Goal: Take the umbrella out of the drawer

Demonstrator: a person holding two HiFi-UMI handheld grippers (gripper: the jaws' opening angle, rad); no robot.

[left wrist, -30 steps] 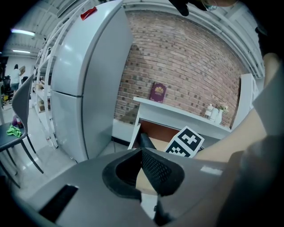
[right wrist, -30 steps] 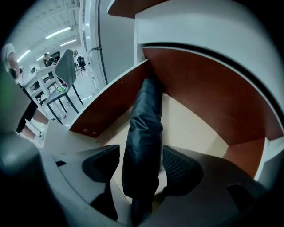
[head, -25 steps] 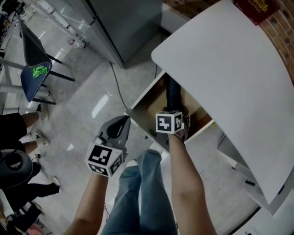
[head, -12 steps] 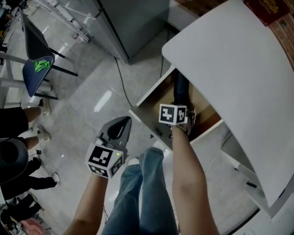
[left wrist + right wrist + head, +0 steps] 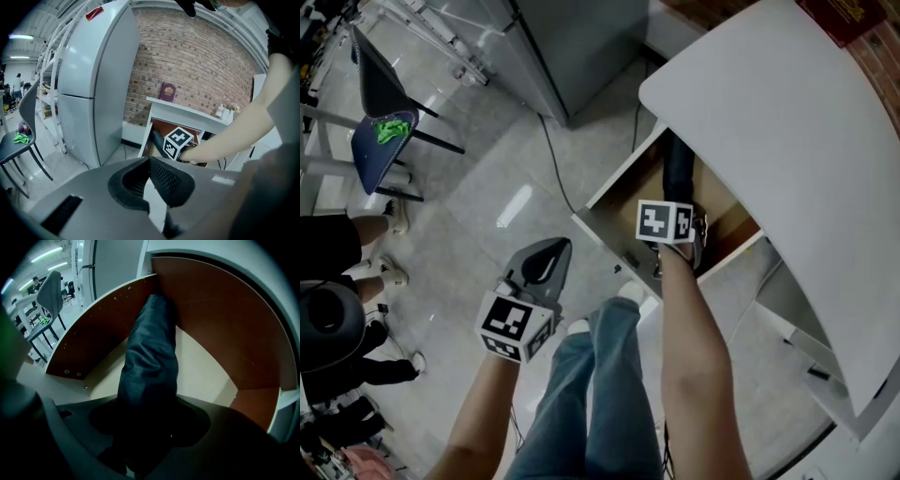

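The drawer (image 5: 614, 204) stands open under the white table (image 5: 769, 122), just right of centre in the head view, and the umbrella (image 5: 678, 167) lies inside it on the pale bottom. It is dark and folded, lying lengthwise, with its far end up near the drawer's back corner. The right gripper (image 5: 680, 246) points steeply down into the drawer, its marker cube above the umbrella's near end. In the right gripper view the jaws stand apart on either side of the umbrella. They have just been closing, with the umbrella between them, yet black hollow still shows to each side of it. That part is too dark to show any pad pressing on the fabric. The left gripper (image 5: 551, 253) hangs well apart from the drawer, over the grey floor (image 5: 487, 216) at lower left of the head view. Its jaws are together with nothing between them, the ribbed pads meeting at their tips in the left gripper view. A red book (image 5: 836, 15) lies on the table's far edge at upper right, near a brick wall. A grey fridge (image 5: 581, 47) fills the top centre. At far left stands a chair (image 5: 380, 150) with something green (image 5: 391, 129) on its seat.
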